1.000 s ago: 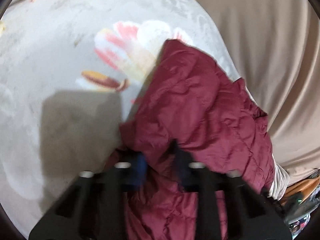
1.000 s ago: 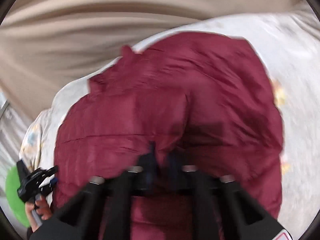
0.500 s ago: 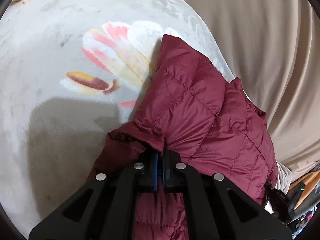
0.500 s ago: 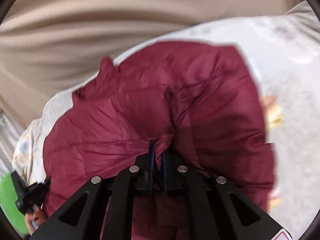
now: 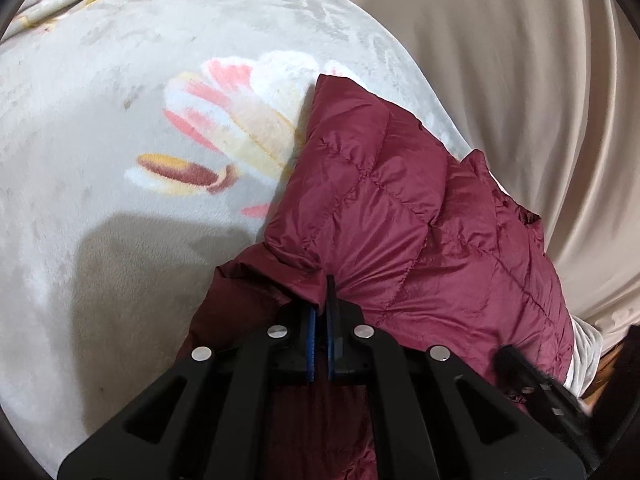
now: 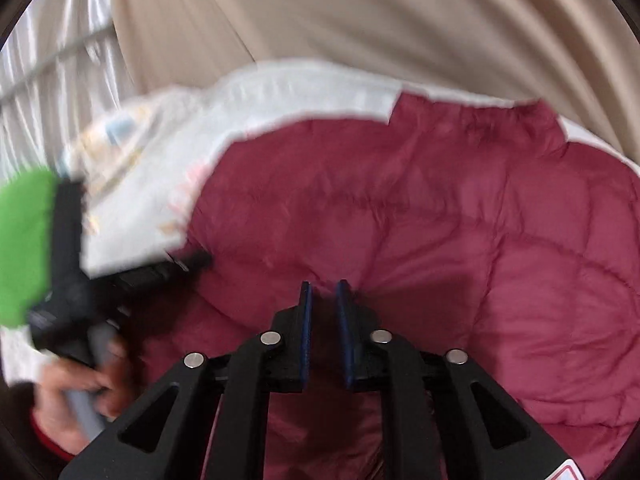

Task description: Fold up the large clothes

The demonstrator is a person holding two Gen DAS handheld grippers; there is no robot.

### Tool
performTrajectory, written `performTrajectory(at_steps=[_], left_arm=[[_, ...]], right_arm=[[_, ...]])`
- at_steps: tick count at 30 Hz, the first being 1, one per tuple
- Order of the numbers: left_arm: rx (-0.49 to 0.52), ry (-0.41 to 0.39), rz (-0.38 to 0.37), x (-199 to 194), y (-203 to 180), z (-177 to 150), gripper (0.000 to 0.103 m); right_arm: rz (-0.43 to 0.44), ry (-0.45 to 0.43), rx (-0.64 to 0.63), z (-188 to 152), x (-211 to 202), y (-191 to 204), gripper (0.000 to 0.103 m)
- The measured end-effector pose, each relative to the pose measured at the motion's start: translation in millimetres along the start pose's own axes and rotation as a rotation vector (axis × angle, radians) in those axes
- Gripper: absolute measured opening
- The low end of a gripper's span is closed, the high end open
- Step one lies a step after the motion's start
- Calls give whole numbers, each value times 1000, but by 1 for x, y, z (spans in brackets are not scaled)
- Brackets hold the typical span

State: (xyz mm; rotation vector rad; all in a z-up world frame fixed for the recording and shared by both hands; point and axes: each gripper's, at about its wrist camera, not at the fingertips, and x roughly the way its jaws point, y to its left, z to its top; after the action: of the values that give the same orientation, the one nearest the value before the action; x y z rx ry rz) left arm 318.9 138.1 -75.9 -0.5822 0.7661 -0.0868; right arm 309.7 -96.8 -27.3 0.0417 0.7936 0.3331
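A maroon quilted jacket [image 5: 400, 216] lies folded on a pale fleece blanket [image 5: 100, 240] with a flower print. My left gripper [image 5: 321, 284] is shut on a fold at the jacket's near edge, with cloth pinched between the blue pads. In the right wrist view the jacket [image 6: 460, 240] fills the middle and right. My right gripper [image 6: 323, 286] hovers just over it, its jaws closing with a narrow gap and nothing between them. The left gripper [image 6: 196, 262] also shows there, blurred, held by a hand [image 6: 76, 392].
A beige curtain [image 5: 520, 100] hangs close behind the blanket's far edge. A green object [image 6: 24, 240] sits at the left rim of the right wrist view. Shiny white fabric [image 6: 48, 52] and a rail show at its upper left.
My right gripper let go of the jacket fold it pinched and swept sideways toward the left gripper, rolling as it went. The left gripper kept its grip and barely moved.
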Motion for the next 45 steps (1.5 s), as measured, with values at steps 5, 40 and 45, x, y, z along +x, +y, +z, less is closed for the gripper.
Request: performTrajectory(at_steps=[5, 40, 45], left_arm=[[-14, 3, -21, 1, 5, 0, 4], [64, 159, -50, -137, 74, -74, 62], [153, 201, -16, -153, 62, -100, 35]], right_arm=[[-112, -58, 234, -18, -44, -110, 0], [-150, -21, 532, -219, -247, -162, 61], [-68, 3, 558, -241, -243, -146, 60]])
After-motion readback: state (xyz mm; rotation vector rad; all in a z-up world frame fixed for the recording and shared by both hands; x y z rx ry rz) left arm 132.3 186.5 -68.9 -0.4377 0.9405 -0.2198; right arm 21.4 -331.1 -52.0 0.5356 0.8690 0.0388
